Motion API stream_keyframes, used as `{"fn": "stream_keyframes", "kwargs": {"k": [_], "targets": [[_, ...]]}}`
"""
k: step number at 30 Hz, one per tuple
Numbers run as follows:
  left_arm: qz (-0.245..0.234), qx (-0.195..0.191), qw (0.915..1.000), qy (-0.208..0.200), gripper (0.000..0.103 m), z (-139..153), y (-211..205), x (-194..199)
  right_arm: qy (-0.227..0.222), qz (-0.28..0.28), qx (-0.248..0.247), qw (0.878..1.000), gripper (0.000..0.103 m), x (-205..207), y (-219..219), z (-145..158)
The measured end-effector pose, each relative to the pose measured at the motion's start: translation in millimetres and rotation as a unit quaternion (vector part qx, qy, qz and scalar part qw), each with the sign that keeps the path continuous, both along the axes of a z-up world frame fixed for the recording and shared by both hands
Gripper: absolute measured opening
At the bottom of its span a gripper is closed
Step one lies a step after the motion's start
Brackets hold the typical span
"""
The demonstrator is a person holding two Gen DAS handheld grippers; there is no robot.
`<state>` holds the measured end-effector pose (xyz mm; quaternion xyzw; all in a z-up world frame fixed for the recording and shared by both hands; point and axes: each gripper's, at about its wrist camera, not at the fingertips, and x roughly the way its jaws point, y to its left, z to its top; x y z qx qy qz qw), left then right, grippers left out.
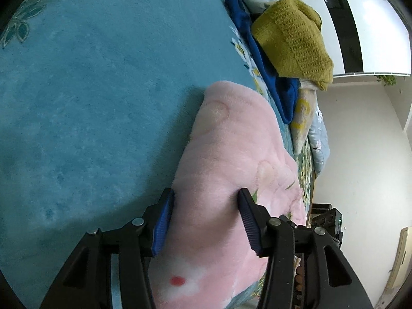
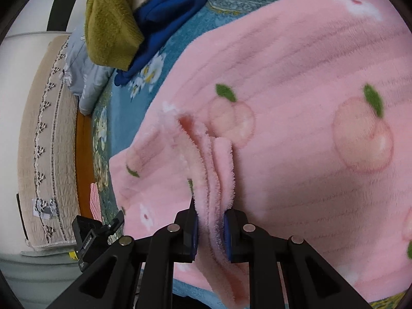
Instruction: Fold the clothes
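Down at the bottom of the right wrist view, the right gripper (image 2: 210, 228) is clamping its blue pads on a bunched ridge of the pink fleece garment (image 2: 296, 141), the gathered folds running up from between the fingers toward frame centre. In the left wrist view, the left gripper (image 1: 206, 219) is standing spread wide, its fingers straddling the same pink fleece garment (image 1: 231, 154) (I cannot tell whether the pads are pressing it). Left of that garment, the teal bedspread (image 1: 90, 90) is lying bare across most of the frame, giving open room. Farther off, at the upper right, a blue garment (image 1: 257, 59) is sitting under a mustard knit (image 1: 293, 38) near the bed's edge, with pale bedding (image 1: 319, 139) beyond it.
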<state>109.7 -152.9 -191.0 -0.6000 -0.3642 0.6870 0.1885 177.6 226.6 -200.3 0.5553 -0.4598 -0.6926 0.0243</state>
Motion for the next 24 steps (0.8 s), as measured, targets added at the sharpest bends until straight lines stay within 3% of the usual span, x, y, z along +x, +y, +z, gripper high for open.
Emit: {"fn": "stream_keyframes", "kwargs": {"k": [5, 11, 14, 24], "targets": [[-0.018, -0.033, 0.9993, 0.002, 0.019, 1.9, 6.9, -5.4, -0.009, 0.001, 0.008, 1.000, 0.017, 6.3, 2.3, 1.0], [-0.063, -0.094, 0.9933, 0.021, 0.014, 24.4, 15.4, -22.9, -0.020, 0.005, 0.024, 1.000, 0.017, -1.5, -8.9, 8.7], [-0.080, -0.102, 0.9912, 0.028, 0.013, 38.3, 8.0, -41.0, -0.019, 0.011, 0.027, 0.999, 0.017, -4.1, -20.8, 14.6], [-0.062, -0.142, 0.9844, 0.083, 0.013, 84.4, -94.7, -75.9, 0.002, 0.070, 0.004, 0.998, 0.017, -55.1, -112.8, 27.6]]}}
